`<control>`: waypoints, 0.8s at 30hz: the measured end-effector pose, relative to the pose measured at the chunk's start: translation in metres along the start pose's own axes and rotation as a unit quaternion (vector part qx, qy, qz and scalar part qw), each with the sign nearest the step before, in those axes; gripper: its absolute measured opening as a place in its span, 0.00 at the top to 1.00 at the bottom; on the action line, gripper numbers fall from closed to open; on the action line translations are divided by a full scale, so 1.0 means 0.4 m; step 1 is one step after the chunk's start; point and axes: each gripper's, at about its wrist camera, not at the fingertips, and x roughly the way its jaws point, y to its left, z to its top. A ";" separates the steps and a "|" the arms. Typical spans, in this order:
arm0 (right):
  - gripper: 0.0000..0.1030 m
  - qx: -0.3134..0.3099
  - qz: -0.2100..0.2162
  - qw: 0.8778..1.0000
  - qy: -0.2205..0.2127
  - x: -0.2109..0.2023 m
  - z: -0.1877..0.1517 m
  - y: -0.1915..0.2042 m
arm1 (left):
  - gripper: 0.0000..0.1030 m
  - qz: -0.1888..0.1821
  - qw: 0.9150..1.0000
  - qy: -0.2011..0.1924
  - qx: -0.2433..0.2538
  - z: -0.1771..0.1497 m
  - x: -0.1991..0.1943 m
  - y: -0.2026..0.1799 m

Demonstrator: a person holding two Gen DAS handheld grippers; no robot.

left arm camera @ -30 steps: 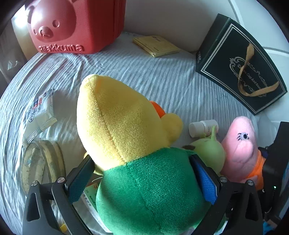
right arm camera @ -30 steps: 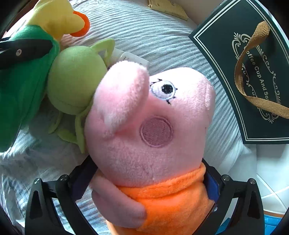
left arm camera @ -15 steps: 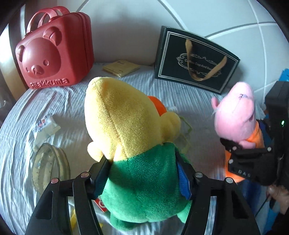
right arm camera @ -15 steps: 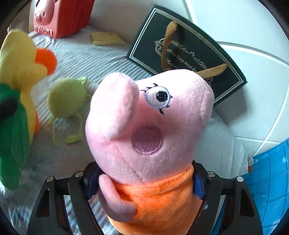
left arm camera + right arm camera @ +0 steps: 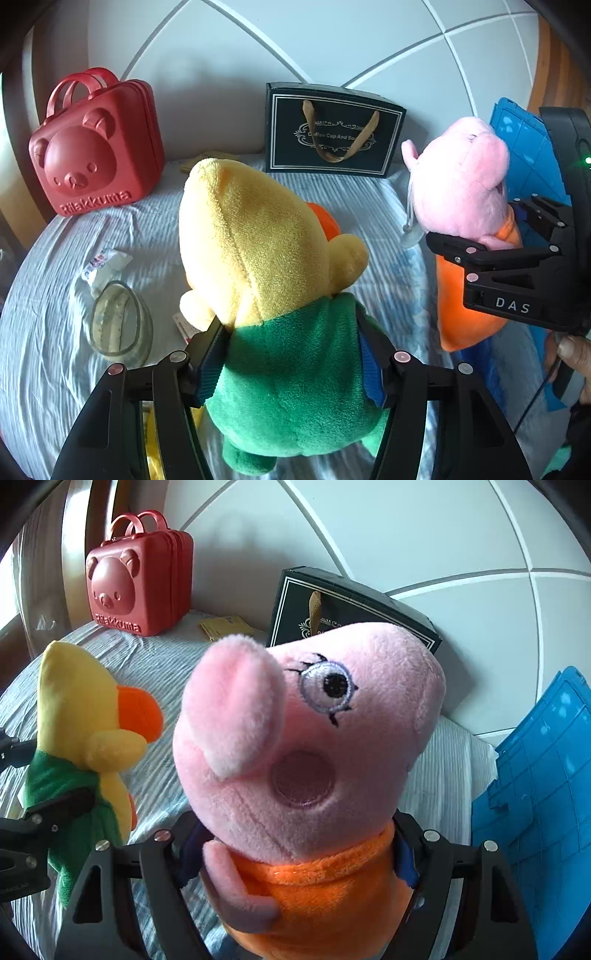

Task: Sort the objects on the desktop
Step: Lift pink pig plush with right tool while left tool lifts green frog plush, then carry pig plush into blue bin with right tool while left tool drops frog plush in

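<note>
Between the fingers of the left claw (image 5: 291, 369) sits the duck (image 5: 266, 280), gripped at its green body with the blue pads pressed into the plush on both sides, yellow head and orange beak pointing away from the camera; it hangs above the worktop (image 5: 48, 350), which is covered in a pale ribbed cloth. To its right, the right claw (image 5: 295, 853) is clamped on the pig (image 5: 310, 746) around its orange dress, pink snout turned left and one stitched eye facing the lens. From the left wrist view the pig (image 5: 461, 192) shows beside the duck, raised off the cloth and apart from it, with the black frame of the right claw (image 5: 476, 254) marked DAS across its body and a hand (image 5: 569, 350) at the right edge. From the right wrist view the duck (image 5: 88, 746) is at the left, beak toward the pig, the two toys near but not touching. Low on the cloth left of the duck lies a clear oval dish (image 5: 118, 325), and just past it a small white packet (image 5: 105, 264). Farther back a flat yellow booklet (image 5: 225, 626) lies on the cloth. At the rear, against the white wall, a red bear case (image 5: 96, 147) stands upright at the left and a black gift bag (image 5: 332, 133) with a tan ribbon handle stands near the middle. A blue crate (image 5: 539, 771) rises at the right edge of the worktop.
</note>
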 end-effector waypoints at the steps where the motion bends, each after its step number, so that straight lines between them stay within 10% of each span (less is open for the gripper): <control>1: 0.23 0.004 -0.003 1.000 -0.005 -0.023 -0.003 -0.003 | 0.41 -0.001 1.000 -0.005 0.006 -0.001 -0.018 -0.008; 12: 0.23 0.091 -0.062 0.990 -0.090 -0.376 -0.047 -0.101 | 0.40 -0.054 0.989 -0.103 0.086 0.065 -0.274 -0.138; 24: 0.23 0.190 -0.169 0.949 -0.186 -0.849 -0.157 -0.219 | 0.38 -0.184 0.946 -0.216 0.155 0.152 -0.586 -0.401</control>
